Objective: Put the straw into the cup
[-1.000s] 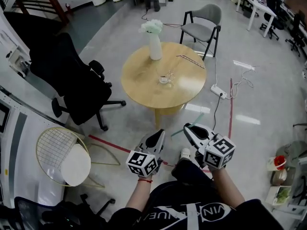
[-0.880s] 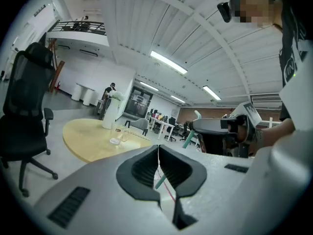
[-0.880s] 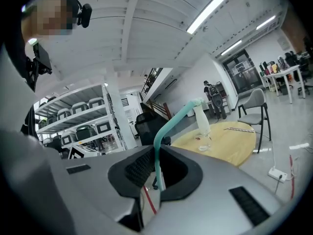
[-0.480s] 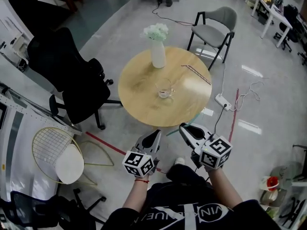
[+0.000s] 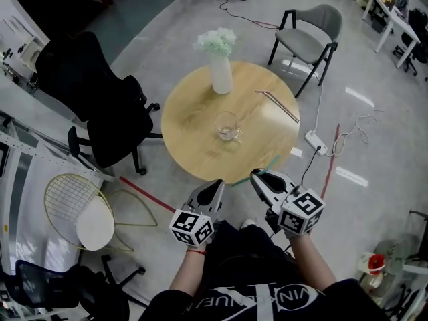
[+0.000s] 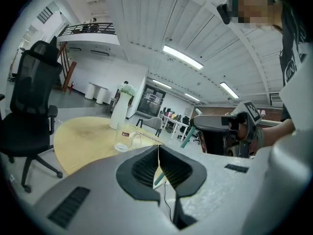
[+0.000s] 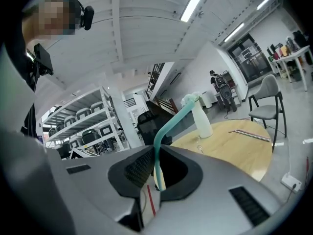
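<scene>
- The round light-wood table (image 5: 194, 154) is bare between its near edge and the clear glass cup (image 5: 227, 126) at its middle.
- A white vase of pale flowers (image 5: 221, 72) stands beyond the cup.
- A thin metal rod (image 5: 277, 105) lies to the cup's right, apart from it.
- A black office chair (image 5: 100, 112) crowds the table's left side.
- A teal bendy straw (image 5: 274, 161), clamped in the right gripper (image 5: 259, 177), juts beside the near edge.

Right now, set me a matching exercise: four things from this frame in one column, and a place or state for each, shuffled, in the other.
1. teal straw
2. glass cup
3. white vase
4. left gripper

A. near the round table's far edge, holding flowers
B. jaws together, nothing between them
C. near the table's middle, no straw in it
D. clamped in the right gripper

Pairs: 1-D, 2-C, 3-A, 4-B
</scene>
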`<state>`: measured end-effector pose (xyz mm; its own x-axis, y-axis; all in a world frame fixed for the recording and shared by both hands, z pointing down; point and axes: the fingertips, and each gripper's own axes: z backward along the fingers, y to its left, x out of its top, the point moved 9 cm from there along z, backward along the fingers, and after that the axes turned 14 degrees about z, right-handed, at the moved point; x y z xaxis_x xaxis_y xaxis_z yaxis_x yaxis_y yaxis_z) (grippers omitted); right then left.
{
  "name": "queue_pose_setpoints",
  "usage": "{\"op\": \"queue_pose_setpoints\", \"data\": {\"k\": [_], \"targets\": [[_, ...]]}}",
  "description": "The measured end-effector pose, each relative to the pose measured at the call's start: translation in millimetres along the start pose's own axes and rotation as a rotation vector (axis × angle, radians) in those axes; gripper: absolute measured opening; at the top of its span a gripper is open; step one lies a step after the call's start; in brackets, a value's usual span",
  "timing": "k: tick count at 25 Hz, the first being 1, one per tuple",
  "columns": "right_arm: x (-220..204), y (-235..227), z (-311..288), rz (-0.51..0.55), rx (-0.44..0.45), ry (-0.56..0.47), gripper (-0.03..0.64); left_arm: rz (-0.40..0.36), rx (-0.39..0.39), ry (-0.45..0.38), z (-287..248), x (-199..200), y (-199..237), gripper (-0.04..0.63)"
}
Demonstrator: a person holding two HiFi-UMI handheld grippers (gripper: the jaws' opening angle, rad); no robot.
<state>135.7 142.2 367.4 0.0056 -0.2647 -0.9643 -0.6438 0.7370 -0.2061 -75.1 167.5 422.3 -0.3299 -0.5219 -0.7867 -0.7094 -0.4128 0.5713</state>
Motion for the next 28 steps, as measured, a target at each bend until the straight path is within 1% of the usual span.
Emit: {"op": "queue_pose_setpoints", "data": {"k": [4, 10, 13, 18, 28], "targets": [[-4, -7, -8, -0.016, 0.013, 0.006, 0.029, 0.014, 0.018, 0.017, -5, -3, 8, 0.012], [4, -29, -32, -0.006, 0.001, 0.007, 0.029, 0.034, 0.005, 0.034, -35, 6, 31, 0.012], [15, -41, -45, 0.007, 0.003, -0.003, 0.029, 0.036, -0.015, 0.026, -51, 20, 40, 0.012], [36, -63, -69, 0.023, -0.009, -0.036, 0.029, 0.014, -0.061, 0.056, -77, 43, 54, 0.012], [64, -103, -115, 0.005, -0.009, -0.098, 0.029, -0.016, -0.057, 0.045, -107, 90, 88, 0.012]]}}
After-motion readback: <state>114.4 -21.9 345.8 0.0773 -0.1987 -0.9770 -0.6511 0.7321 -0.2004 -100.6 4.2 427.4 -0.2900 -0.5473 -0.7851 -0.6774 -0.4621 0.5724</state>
